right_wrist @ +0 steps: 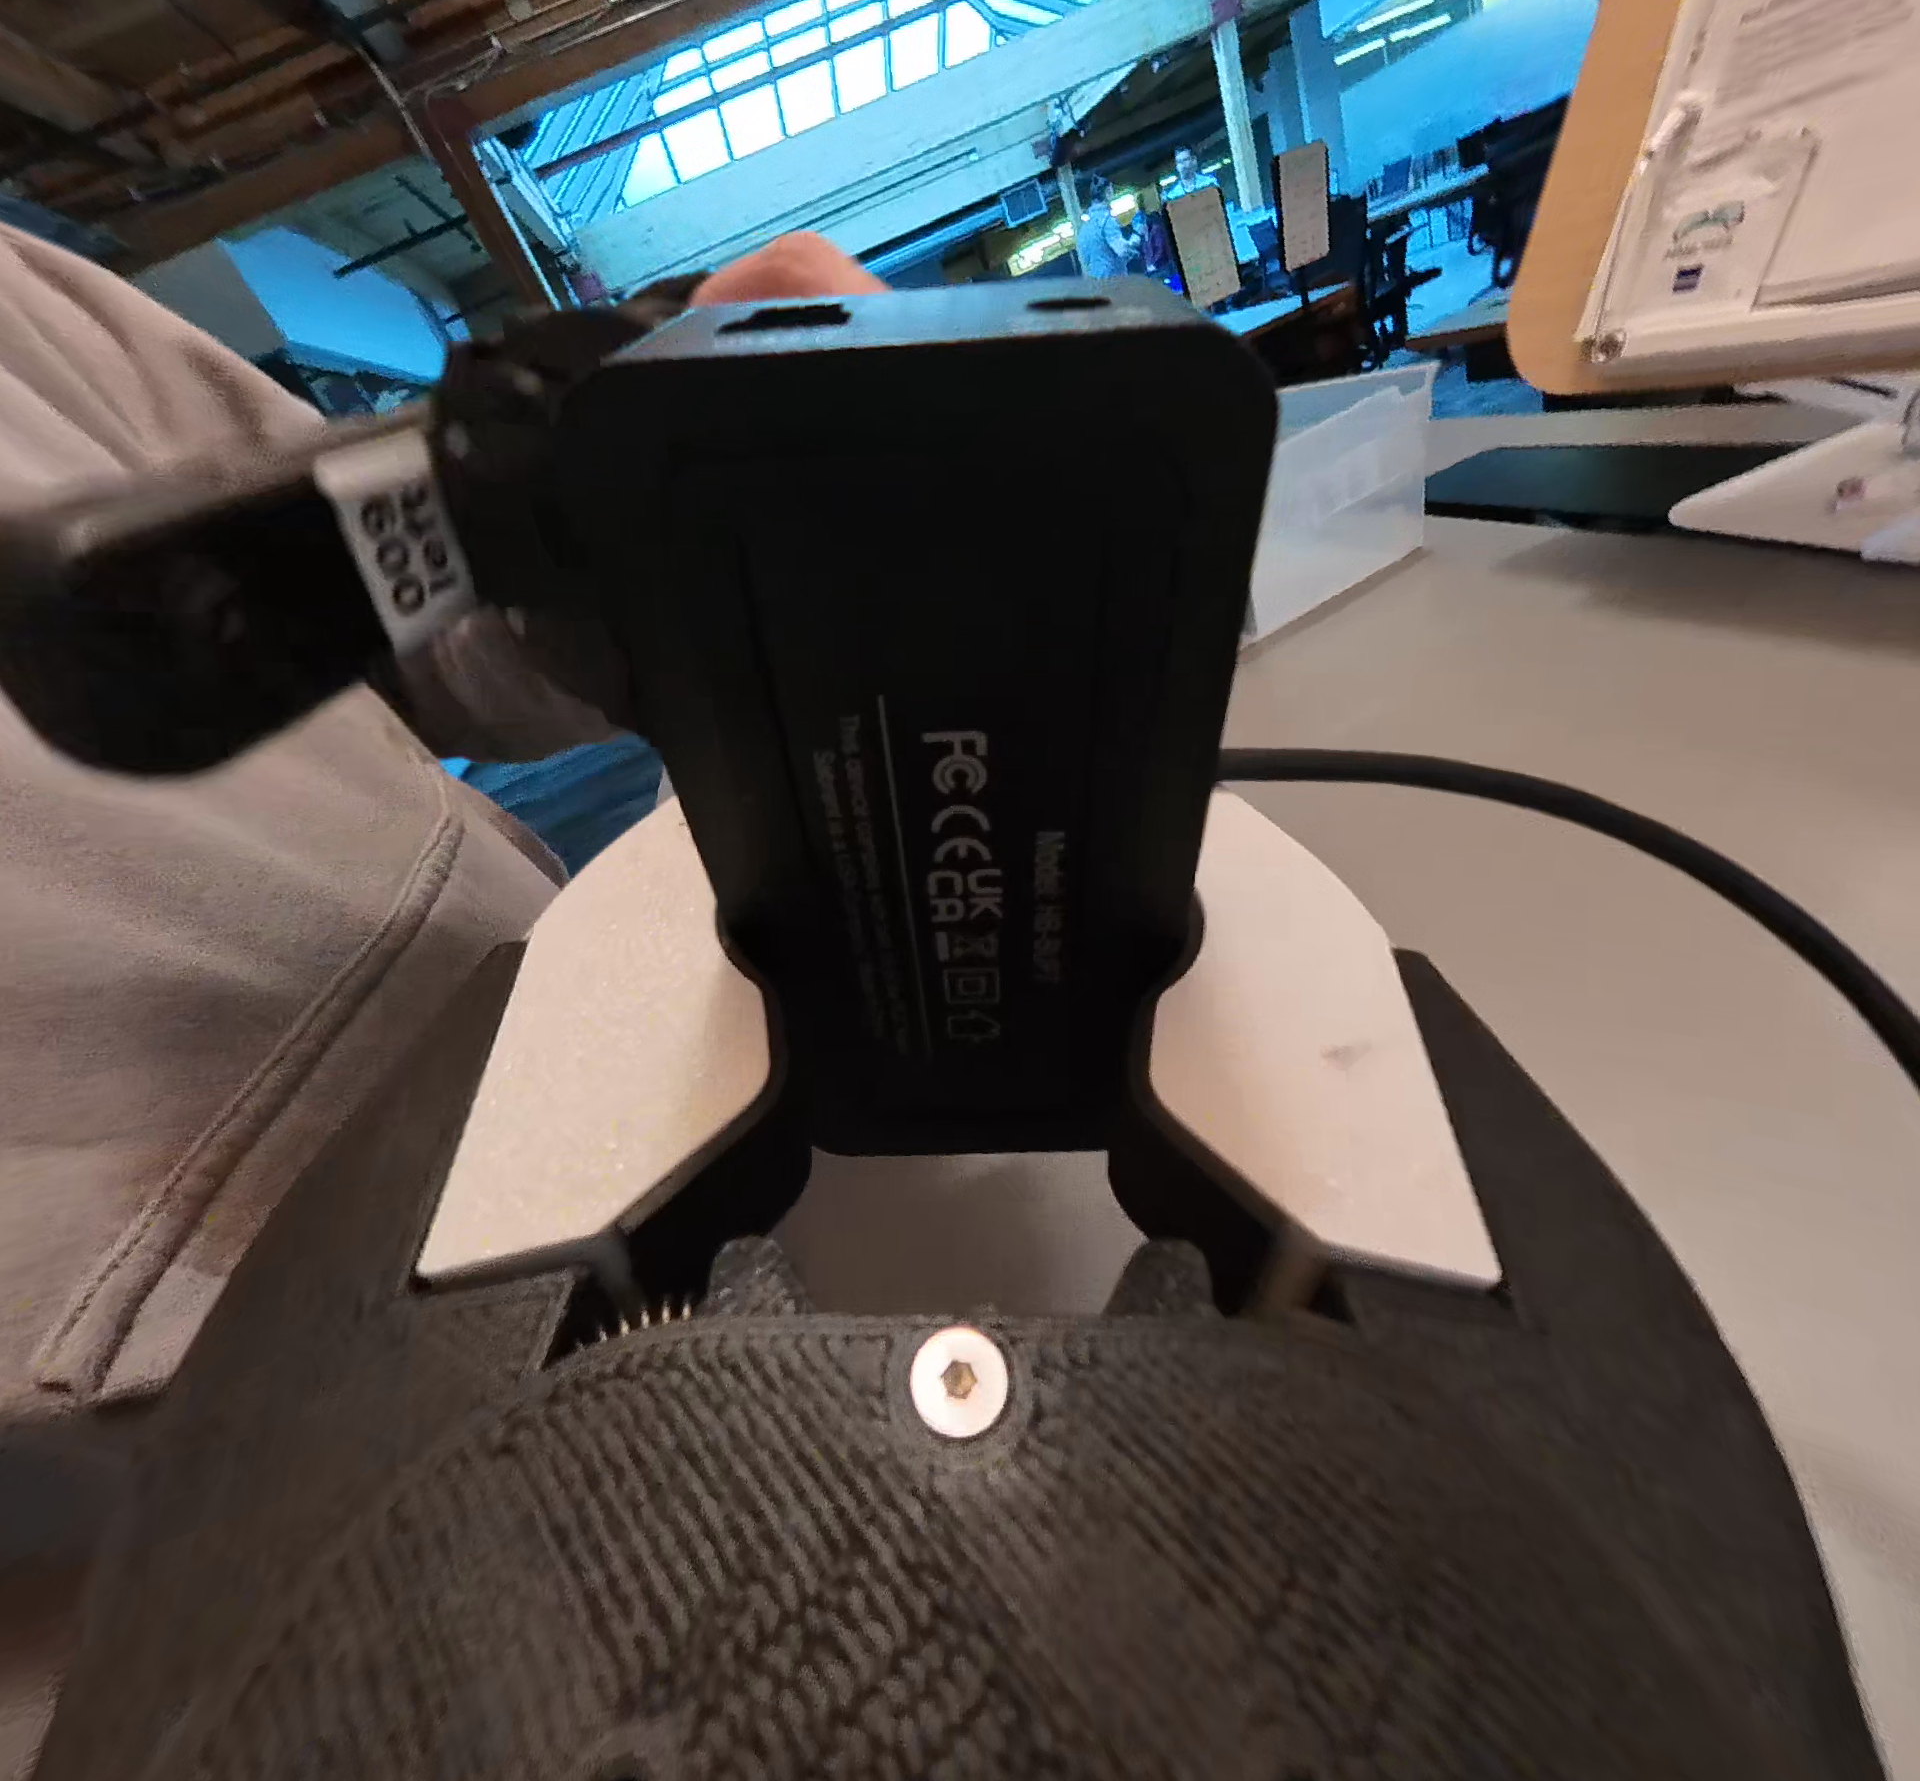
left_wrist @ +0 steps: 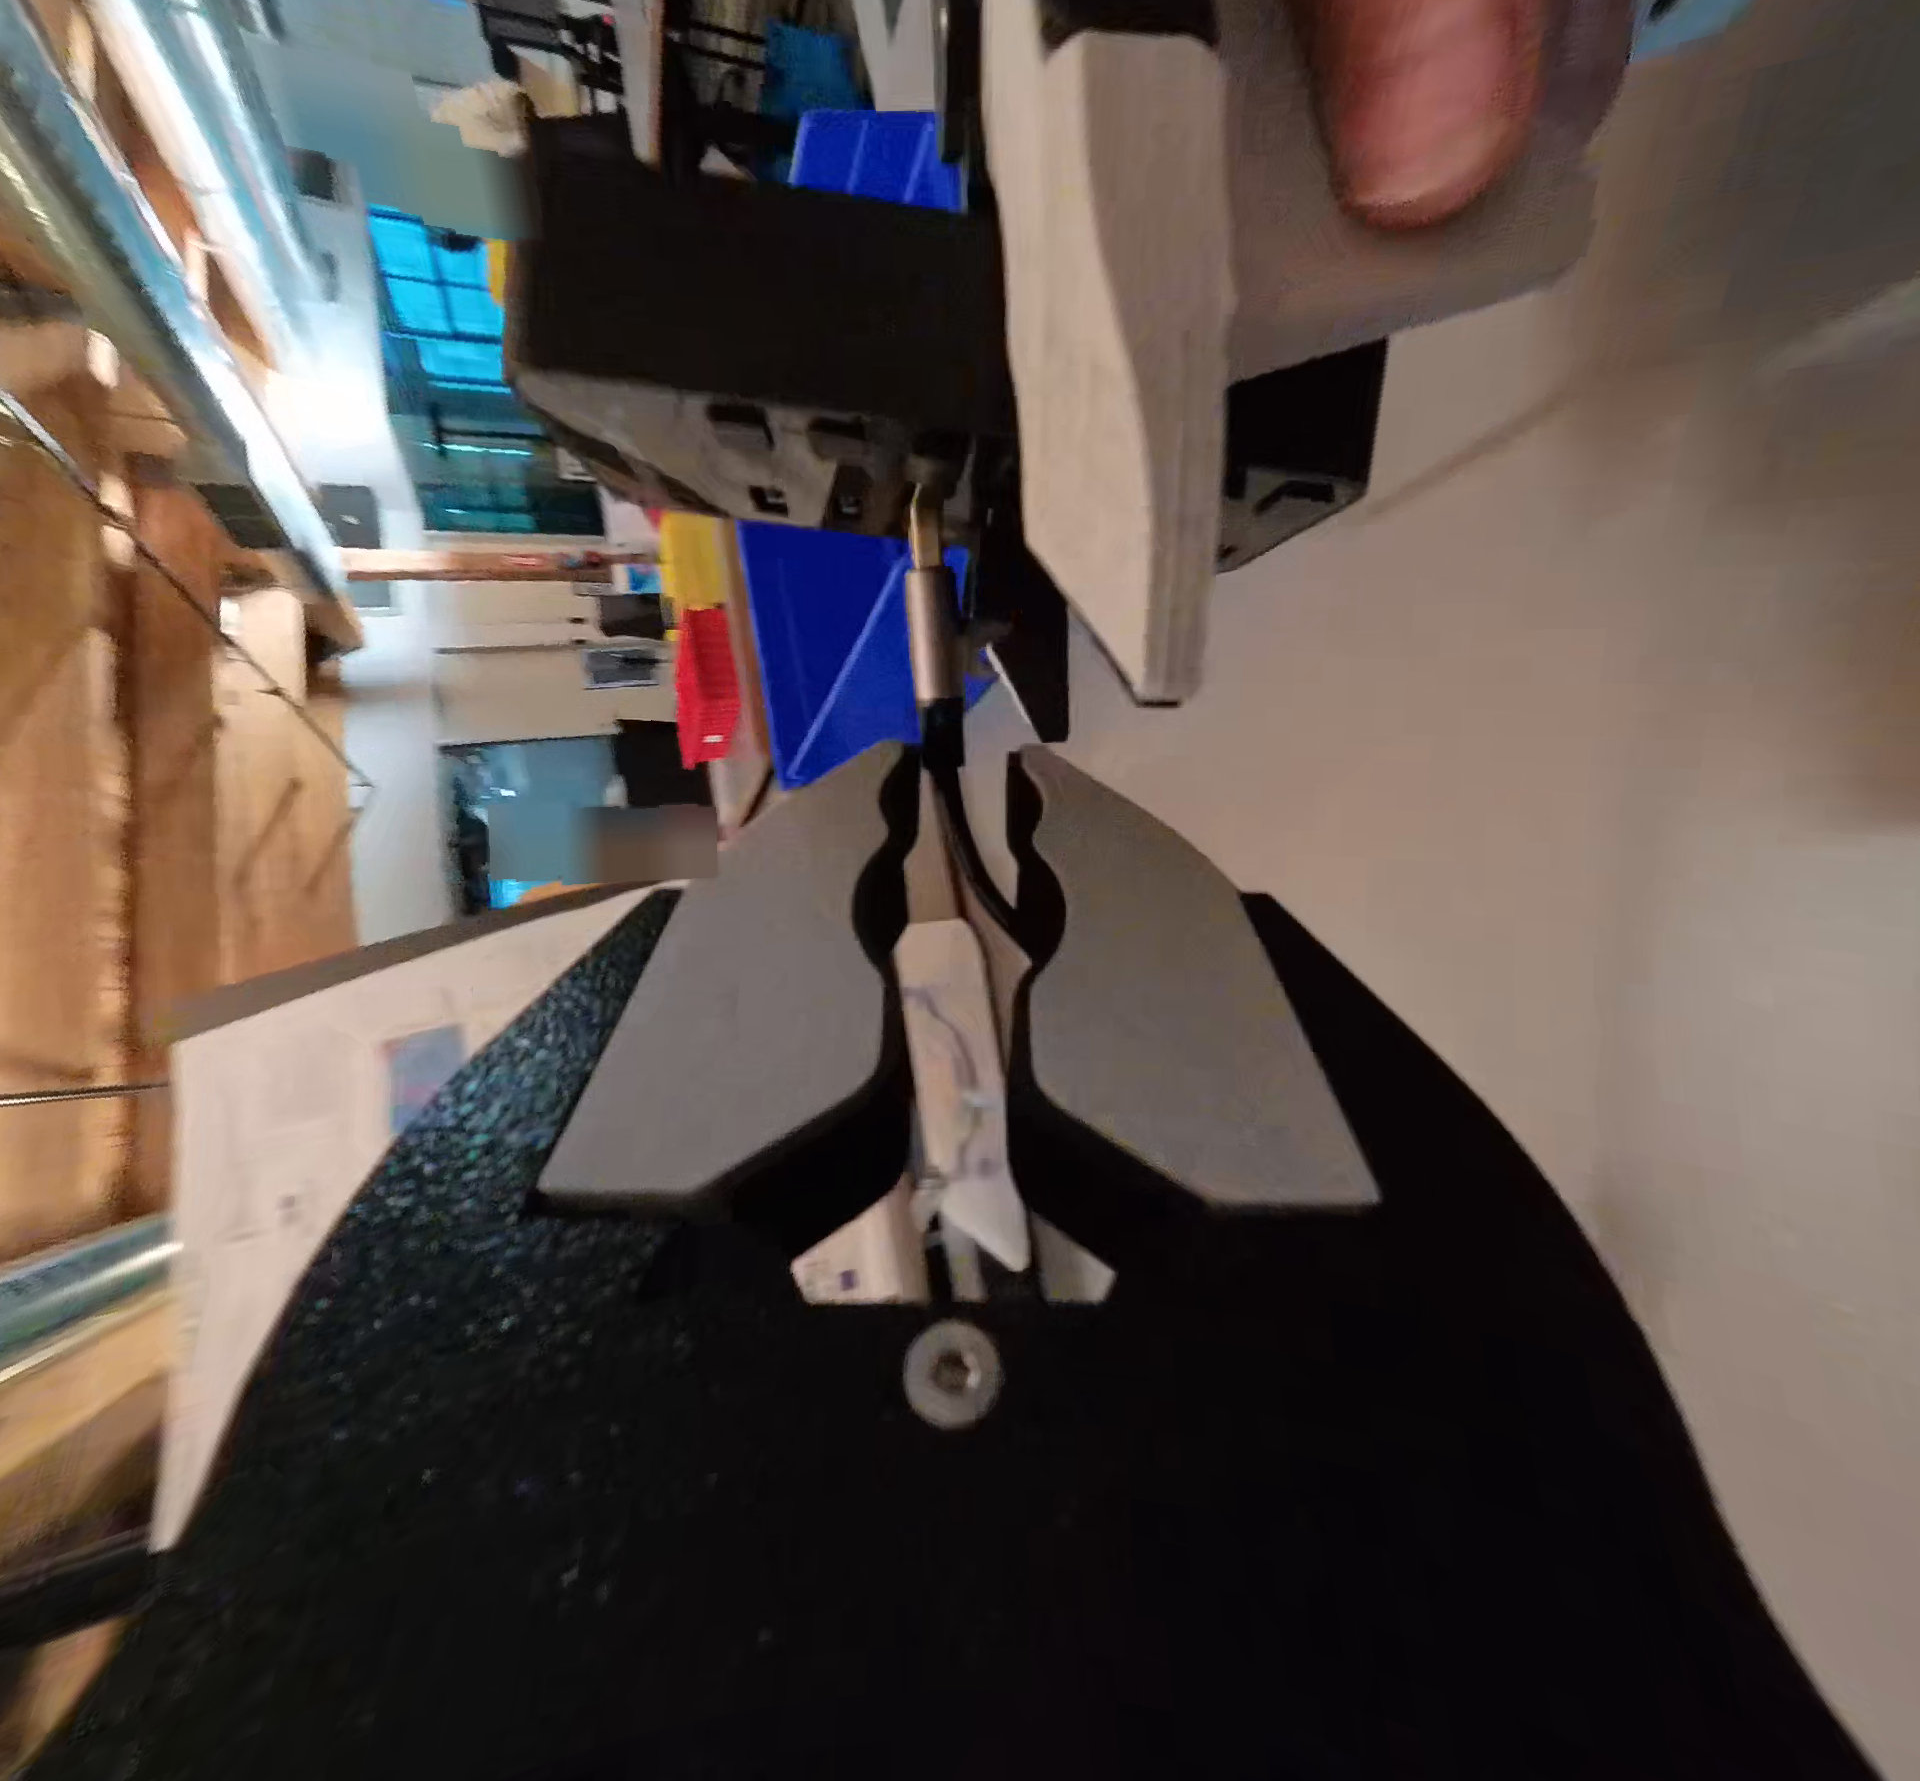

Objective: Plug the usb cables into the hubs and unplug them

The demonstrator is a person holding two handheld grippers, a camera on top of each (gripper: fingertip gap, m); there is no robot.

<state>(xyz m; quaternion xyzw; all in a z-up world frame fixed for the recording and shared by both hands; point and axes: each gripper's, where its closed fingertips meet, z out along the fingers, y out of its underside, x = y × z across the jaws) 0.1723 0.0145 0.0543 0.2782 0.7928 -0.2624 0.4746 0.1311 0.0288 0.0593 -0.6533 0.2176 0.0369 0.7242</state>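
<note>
My right gripper [right_wrist: 961,858] is shut on a black USB hub [right_wrist: 935,588] and holds it upright above the table, printed underside toward the camera. In the left wrist view the hub [left_wrist: 748,329] shows its grey port face, with a right gripper finger [left_wrist: 1122,360] across it. A silver USB plug [left_wrist: 928,609] sits in a port. Its black cable [left_wrist: 971,864] runs back between the fingers of my left gripper [left_wrist: 966,786], which stand slightly apart just behind the plug, not clamping it. The left gripper [right_wrist: 488,443] also shows at the hub's left side.
A black cable [right_wrist: 1558,796] curves over the pale table [right_wrist: 1558,1056]. A board with papers [right_wrist: 1714,121] and a clear plastic box [right_wrist: 1340,484] stand at the right. Blue bins [left_wrist: 831,651] and a red bin [left_wrist: 707,682] lie beyond the hub. A person's sleeve [right_wrist: 208,900] fills the left.
</note>
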